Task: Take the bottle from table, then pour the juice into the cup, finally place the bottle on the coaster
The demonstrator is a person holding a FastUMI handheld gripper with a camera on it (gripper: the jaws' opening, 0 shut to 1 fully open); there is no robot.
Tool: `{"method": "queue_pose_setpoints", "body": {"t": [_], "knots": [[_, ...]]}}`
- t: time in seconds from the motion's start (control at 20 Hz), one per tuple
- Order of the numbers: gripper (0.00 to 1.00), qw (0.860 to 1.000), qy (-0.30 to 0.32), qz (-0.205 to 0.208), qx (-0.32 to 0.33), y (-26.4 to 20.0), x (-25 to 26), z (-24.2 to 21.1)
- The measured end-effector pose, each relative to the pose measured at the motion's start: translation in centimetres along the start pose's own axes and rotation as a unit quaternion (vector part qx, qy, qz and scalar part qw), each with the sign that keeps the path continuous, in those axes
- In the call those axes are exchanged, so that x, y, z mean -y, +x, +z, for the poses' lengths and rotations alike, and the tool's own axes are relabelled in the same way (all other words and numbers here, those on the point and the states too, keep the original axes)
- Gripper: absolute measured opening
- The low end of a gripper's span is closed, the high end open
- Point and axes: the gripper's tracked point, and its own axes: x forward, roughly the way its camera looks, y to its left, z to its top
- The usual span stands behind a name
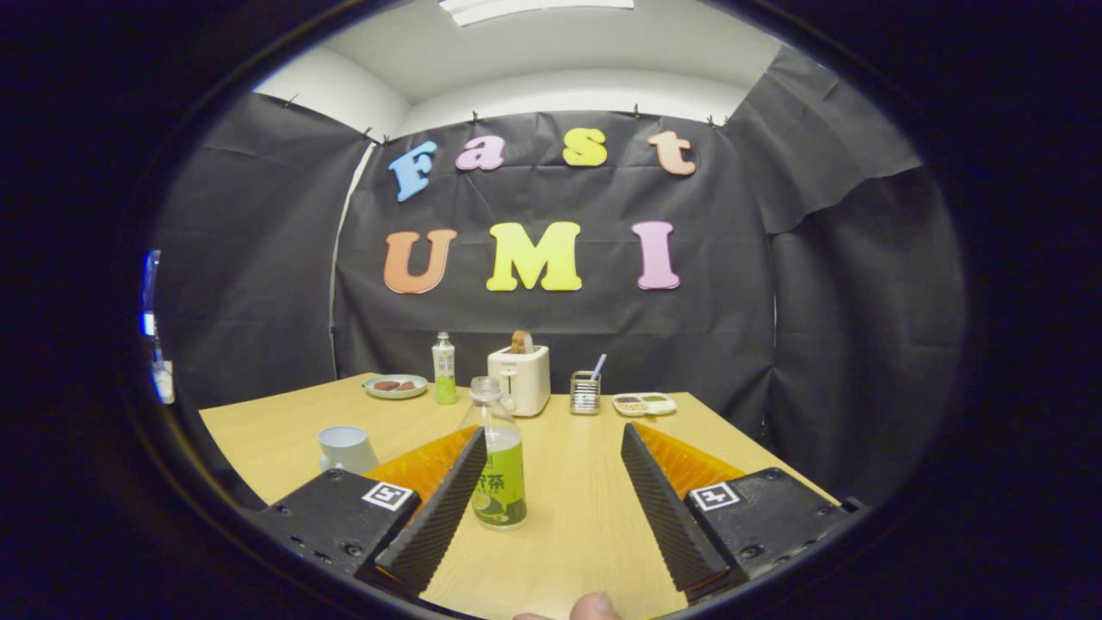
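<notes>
A clear bottle (495,461) with green juice and a green label stands upright on the wooden table (577,517), right beside my left finger (439,508) and inside the gap between the fingers. My gripper (551,443) is open, with the right finger well apart from the bottle. A white cup (346,448) stands to the left, just beyond the left finger. I cannot make out a coaster.
At the table's far side stand a second green bottle (443,368), a plate with food (395,387), a white toaster (520,377), a small metal holder (585,392) and a divided dish (644,403). A fingertip (594,607) shows at the near edge.
</notes>
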Motion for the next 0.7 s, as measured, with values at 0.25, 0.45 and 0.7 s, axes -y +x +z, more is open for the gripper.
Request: {"method": "queue_pose_setpoints", "body": {"t": [0.25,0.45,0.7], "knots": [[1.0,1.0,-0.014,0.001,-0.006,1.5,-2.2,-1.1],[1.0,1.0,-0.005,0.004,-0.014,2.8,-3.7,-1.5],[1.0,1.0,-0.006,0.001,-0.027,4.5,-5.3,-2.3]]}}
